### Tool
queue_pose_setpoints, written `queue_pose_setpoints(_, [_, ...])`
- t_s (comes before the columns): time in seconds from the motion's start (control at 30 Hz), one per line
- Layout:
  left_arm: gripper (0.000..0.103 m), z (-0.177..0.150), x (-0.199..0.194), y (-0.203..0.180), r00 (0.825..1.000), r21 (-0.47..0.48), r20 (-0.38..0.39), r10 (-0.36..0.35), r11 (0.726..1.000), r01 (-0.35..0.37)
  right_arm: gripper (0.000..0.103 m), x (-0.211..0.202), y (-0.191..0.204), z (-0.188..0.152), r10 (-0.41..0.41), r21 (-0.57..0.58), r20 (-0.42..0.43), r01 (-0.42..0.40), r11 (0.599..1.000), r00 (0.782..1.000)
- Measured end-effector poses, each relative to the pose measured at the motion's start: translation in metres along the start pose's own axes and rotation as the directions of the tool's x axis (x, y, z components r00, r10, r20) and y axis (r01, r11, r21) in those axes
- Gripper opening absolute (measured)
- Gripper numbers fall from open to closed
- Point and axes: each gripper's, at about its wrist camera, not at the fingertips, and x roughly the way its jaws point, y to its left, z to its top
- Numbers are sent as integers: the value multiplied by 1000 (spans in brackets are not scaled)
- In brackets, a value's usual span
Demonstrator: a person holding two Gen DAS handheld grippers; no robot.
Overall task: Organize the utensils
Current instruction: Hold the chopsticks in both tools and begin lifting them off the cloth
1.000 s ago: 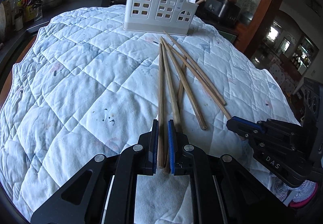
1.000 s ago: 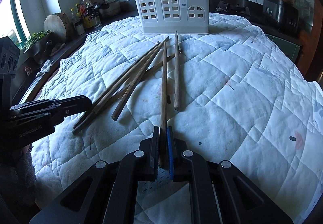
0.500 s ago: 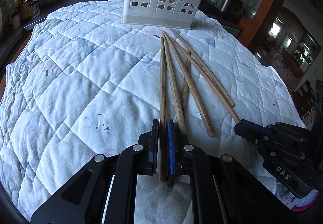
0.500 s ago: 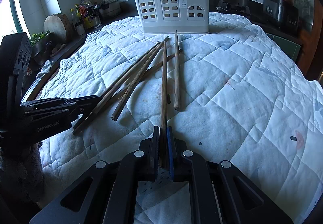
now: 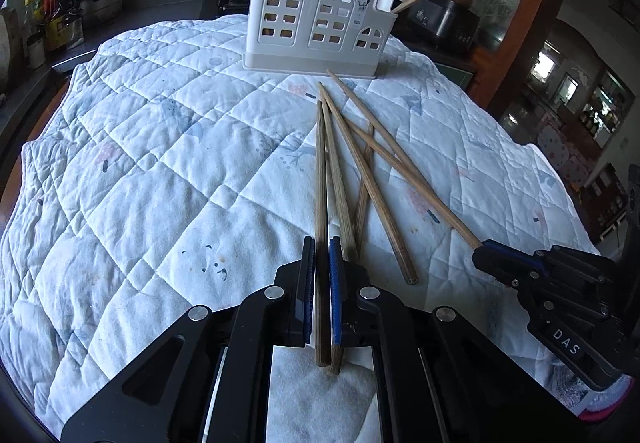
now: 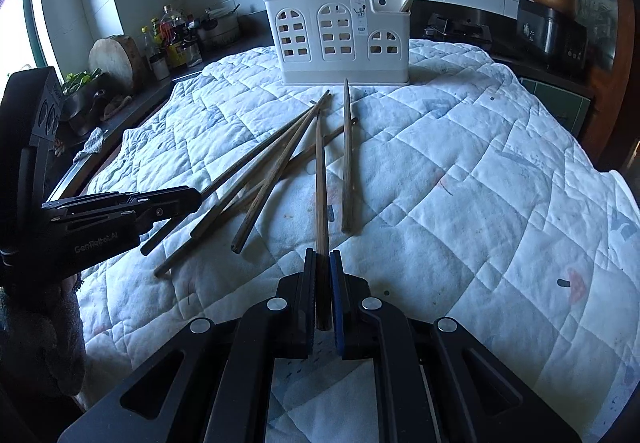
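Observation:
My left gripper [image 5: 322, 243] is shut on the near end of a wooden chopstick [image 5: 321, 179] that points at the white utensil holder [image 5: 316, 23]. A second chopstick [image 5: 340, 199] runs under its right finger. To the right, my right gripper [image 5: 486, 253] is shut on another chopstick [image 5: 420, 187]. In the right wrist view, that gripper [image 6: 323, 253] grips a dark chopstick [image 6: 320, 183] with its far tip off the pile. The left gripper [image 6: 192, 197] reaches into the loose chopsticks [image 6: 272, 167]. The holder [image 6: 340, 39] stands at the far edge with chopsticks in both end compartments.
A white quilted cloth [image 5: 160, 183] covers the table. One loose chopstick [image 6: 347, 163] lies just right of the held one. Bottles and jars [image 6: 172, 39] crowd the counter at the back left. A dark appliance [image 5: 444, 23] sits behind the holder.
The left jaws have closed tighter on their chopstick. The left gripper has edged in toward the pile. The right gripper's chopstick has tilted, its far tip now apart from the bundle.

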Motion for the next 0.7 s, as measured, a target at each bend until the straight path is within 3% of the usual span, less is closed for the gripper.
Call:
queue_pose_setpoints(0.23, [6, 0, -4, 3, 1000, 6, 10, 5, 1000, -5, 7, -12, 0, 6, -2, -3, 31, 2, 1000, 1000])
queue_pose_setpoints(0.7, [6, 15, -32, -4, 989, 68, 140, 39, 996, -49, 7, -33, -3, 28, 0, -20, 99, 2, 1000, 995])
